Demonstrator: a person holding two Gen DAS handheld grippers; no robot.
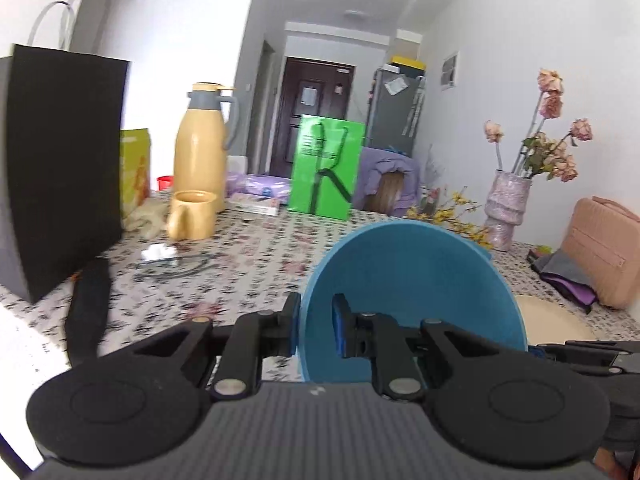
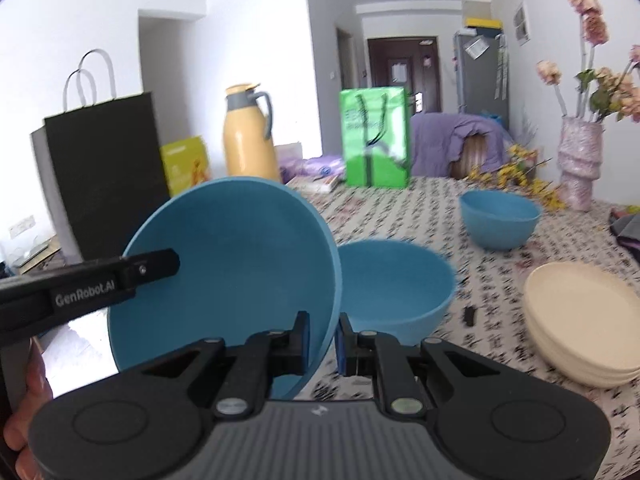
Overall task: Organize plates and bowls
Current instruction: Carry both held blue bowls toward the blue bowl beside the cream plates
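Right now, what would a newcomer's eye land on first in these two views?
The tilted blue bowl fills the foreground, its rim pinched by both the right gripper and the left gripper. Behind it another blue bowl sits on the floral tablecloth, a third bowl farther back, and stacked cream plates at right.

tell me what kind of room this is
Most likely a home dining area: a table under a floral cloth holds blue bowls, stacked plates and a thermos, with a fridge and a door behind.
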